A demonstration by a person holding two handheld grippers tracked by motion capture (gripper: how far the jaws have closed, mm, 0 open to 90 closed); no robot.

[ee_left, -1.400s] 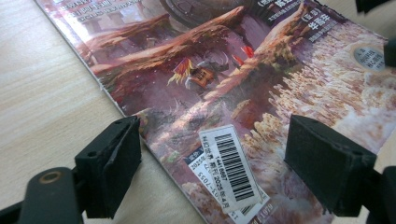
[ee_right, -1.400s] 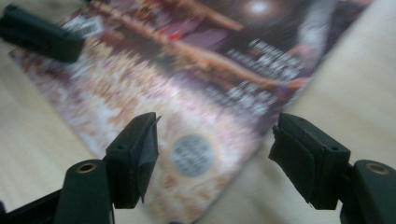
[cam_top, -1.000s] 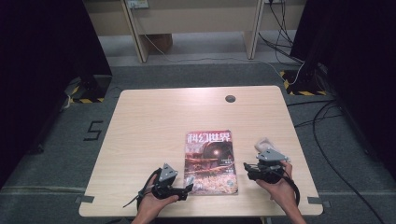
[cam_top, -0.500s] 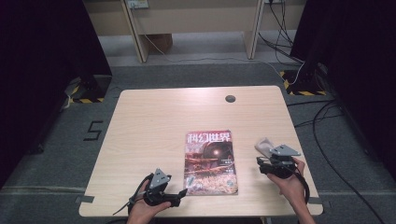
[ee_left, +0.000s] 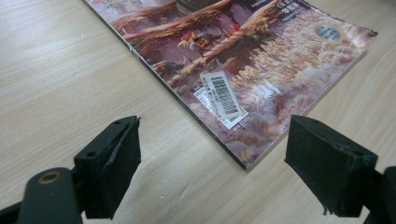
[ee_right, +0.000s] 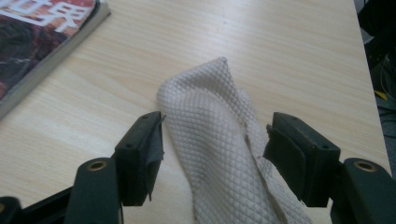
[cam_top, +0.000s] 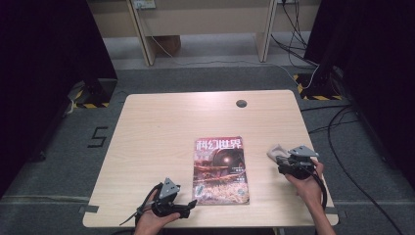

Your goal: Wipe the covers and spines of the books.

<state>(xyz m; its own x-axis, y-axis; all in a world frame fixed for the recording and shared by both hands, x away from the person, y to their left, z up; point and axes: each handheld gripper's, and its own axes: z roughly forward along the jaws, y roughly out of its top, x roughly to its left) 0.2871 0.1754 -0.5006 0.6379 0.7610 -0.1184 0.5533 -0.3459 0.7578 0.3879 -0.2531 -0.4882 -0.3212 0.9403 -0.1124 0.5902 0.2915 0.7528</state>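
Observation:
A magazine with a reddish picture cover lies flat near the table's front middle. My left gripper is open at the magazine's near left corner, and that corner lies on the table ahead of the wide gap between the jaws of the left gripper. A beige quilted cloth lies crumpled to the right of the magazine. My right gripper points at it. The cloth runs between the jaws of the right gripper, which have just been closing; the pads stand beside it without pinching it.
The wooden table has a dark round cable hole near its far edge. The magazine's spine is to the left of the cloth. Cables and desk legs stand on the grey floor beyond the table.
My right gripper has slid to the right, backing along the cloth, which stayed in place. The left gripper has drawn back slightly toward the table's front edge.

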